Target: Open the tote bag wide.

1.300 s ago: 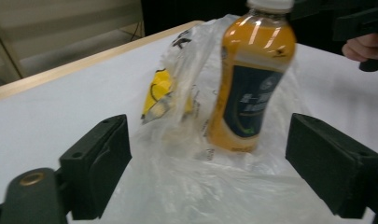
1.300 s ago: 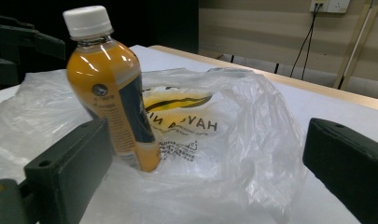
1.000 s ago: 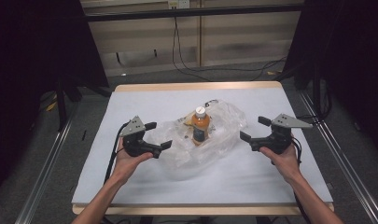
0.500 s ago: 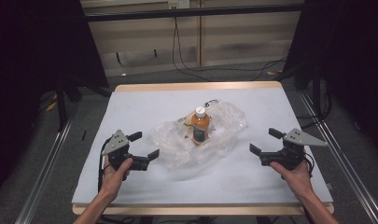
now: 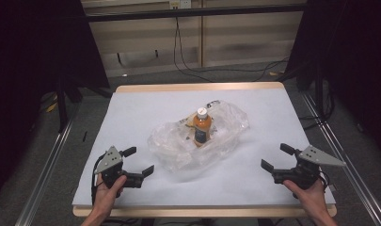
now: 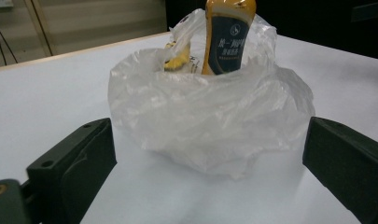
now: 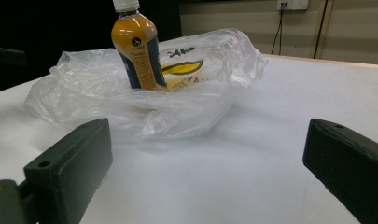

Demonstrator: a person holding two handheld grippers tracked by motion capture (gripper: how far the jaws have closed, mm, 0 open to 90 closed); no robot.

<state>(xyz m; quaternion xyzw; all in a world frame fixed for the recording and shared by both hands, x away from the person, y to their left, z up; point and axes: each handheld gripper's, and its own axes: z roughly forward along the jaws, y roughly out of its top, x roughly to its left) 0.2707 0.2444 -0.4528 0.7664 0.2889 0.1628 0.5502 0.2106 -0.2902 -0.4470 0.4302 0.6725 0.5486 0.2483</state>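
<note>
An orange drink bottle with a white cap and dark label stands upright inside a crumpled clear plastic bag at the middle of the white table. My left gripper is open near the front left corner, apart from the bag, nothing between its jaws. My right gripper is open near the front right corner, also apart from the bag and holding nothing.
The table has a wooden rim. Metal rails run along both sides on the floor. Cables hang behind the table against a panelled wall. A yellow-printed item lies inside the bag behind the bottle.
Both grippers have drawn back from the bag's sides toward the table's front corners, staying open. The bag and bottle have stayed in place.
</note>
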